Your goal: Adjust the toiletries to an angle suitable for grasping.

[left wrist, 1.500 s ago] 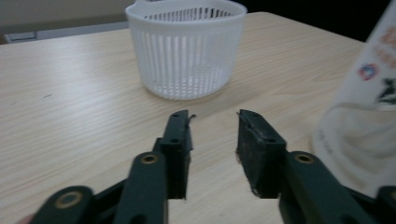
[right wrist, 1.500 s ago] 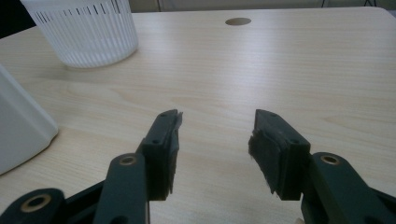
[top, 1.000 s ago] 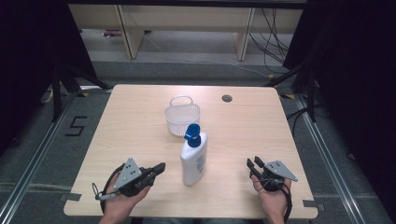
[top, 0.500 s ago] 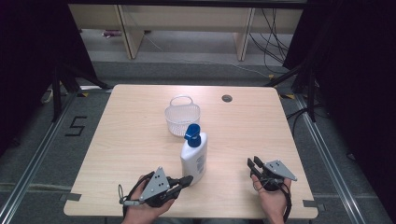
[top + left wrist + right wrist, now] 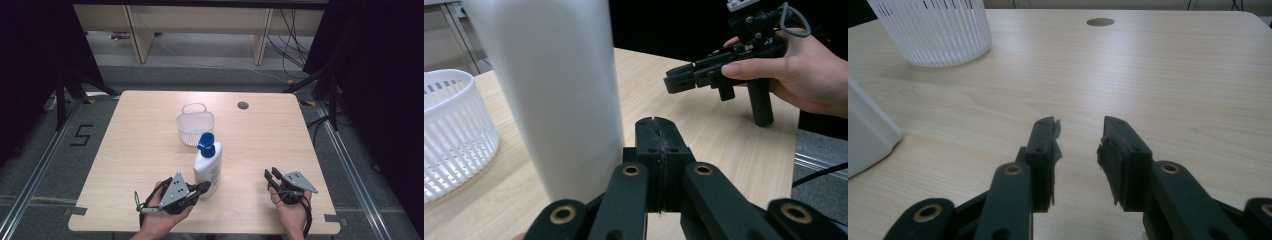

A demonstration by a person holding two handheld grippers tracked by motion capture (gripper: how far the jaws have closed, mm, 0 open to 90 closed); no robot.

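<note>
Left tool [image 5: 205,187] advanced, closed, beside bottle [image 5: 208,167].

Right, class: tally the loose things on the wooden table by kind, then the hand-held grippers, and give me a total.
White plastic pump bottle with blue cap: 1
White slatted plastic basket with handle: 1
Black two-jaw grippers, left gripper and right gripper: 2
Total: 4

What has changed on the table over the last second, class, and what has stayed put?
The left gripper has slid rightward along the near edge, ending with its shut jaws beside the base of the white bottle, apparently touching it. Nothing was gripped or released. The bottle, the white basket and the open right gripper stayed where they were.
</note>
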